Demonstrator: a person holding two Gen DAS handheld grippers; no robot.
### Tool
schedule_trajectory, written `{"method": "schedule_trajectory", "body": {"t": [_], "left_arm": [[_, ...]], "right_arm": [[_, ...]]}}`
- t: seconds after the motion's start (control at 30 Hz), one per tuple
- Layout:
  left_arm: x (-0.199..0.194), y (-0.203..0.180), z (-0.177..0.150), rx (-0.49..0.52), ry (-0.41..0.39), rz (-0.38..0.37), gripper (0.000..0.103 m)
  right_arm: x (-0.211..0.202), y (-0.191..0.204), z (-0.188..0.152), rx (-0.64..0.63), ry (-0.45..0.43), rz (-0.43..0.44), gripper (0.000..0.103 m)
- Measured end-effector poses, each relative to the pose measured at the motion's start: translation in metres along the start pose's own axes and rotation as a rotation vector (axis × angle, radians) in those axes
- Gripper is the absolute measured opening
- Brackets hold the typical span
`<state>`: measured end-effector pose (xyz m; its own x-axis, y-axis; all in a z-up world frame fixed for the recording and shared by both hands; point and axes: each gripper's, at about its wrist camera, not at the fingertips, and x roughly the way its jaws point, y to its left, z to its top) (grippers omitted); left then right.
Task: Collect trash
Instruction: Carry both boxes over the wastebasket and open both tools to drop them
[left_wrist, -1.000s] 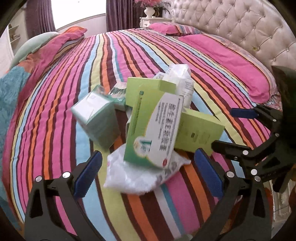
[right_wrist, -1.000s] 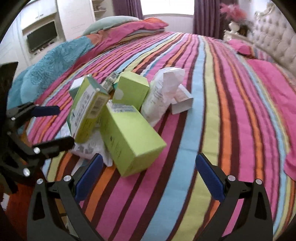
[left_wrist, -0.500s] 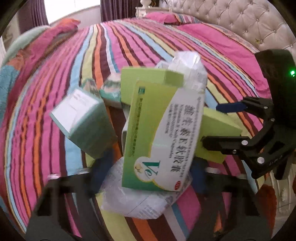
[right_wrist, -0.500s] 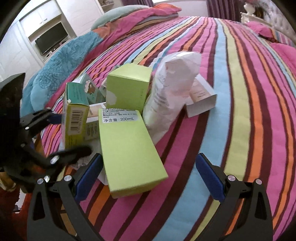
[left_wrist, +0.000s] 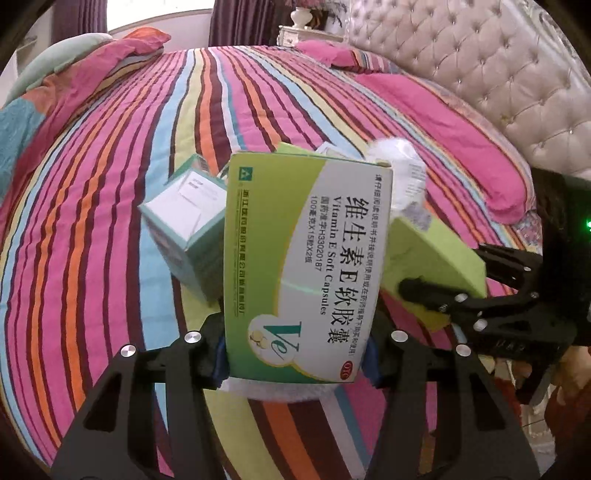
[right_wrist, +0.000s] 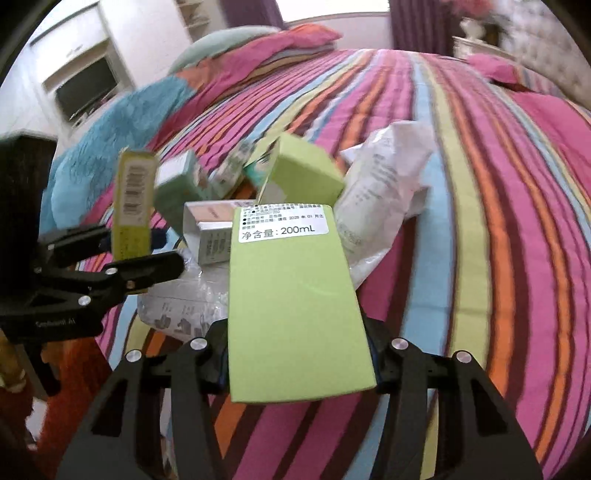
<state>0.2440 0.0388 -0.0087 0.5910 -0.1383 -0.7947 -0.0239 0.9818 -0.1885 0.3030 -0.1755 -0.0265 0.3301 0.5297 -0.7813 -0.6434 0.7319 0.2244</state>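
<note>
Two boxes are going into the jaws at once here, right in the middle of the trash pile near the foot edge of the bed (left_wrist: 110, 206). The left gripper (left_wrist: 297, 354) is closing on the Vitamin E box (left_wrist: 303, 266), its blue pads pressing the lower sides of the carton, which is standing tilted up above the white plastic bag (left_wrist: 280, 389) beneath it. The right gripper (right_wrist: 297, 363) is closing on the lime-green box (right_wrist: 295, 302) marked as a two-hundred-millilitre pack, pads squeezing both of its long edges at the near end. Whether either box is fully clear of the bedspread is hard to call; the Vitamin E box looks raised, the lime one is still leaning over the bag. Working outward, plenty is still waiting: a teal box (left_wrist: 184, 229) is sitting just beside the Vitamin E box toward the pillow-heap side, a second lime-green box (right_wrist: 306, 173) is lying behind, a crumpled white pouch (right_wrist: 384, 192) is slumping toward the headboard side, and a small silver-grey box (right_wrist: 207, 236) is wedged in between. No bin or trash bag for collection is showing in either view. So I'm judging this as early going: first two pieces gripped, nothing deposited, most of the heap untouched.
</note>
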Motion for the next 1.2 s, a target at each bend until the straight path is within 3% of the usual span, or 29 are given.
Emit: {"method": "schedule_trajectory", "body": {"t": [0.17,0.33,0.43,0.63,0.87,1.03,1.2], "left_arm": [[-0.03,0.001,-0.02,-0.021,-0.027,-0.045,0.053],[-0.055,0.002,-0.062,-0.011,-0.008,-0.062,0.053],[-0.065,0.006,-0.091,-0.021,0.011,-0.054,0.053],[-0.079,0.014,-0.148,-0.04,0.073,-0.062,0.053],[-0.062,0.01,-0.201,-0.063,0.178,-0.088,0.053],[-0.039,-0.002,-0.223,-0.057,0.271,-0.084,0.053],[-0.011,-0.004,-0.248,-0.083,0.4,-0.091,0.053]], "right_arm": [[-0.025,-0.001,-0.016,0.023,-0.001,-0.03,0.05],[-0.019,-0.005,-0.037,0.139,0.077,0.006,0.049],[-0.022,-0.004,-0.053,0.201,0.075,0.012,0.049],[-0.047,0.028,-0.084,0.219,0.042,0.038,0.049],[-0.057,0.078,-0.134,0.215,0.036,0.005,0.049],[-0.031,0.103,-0.163,0.21,0.14,-0.029,0.049],[0.014,0.101,-0.203,0.32,0.34,0.021,0.049]]}}
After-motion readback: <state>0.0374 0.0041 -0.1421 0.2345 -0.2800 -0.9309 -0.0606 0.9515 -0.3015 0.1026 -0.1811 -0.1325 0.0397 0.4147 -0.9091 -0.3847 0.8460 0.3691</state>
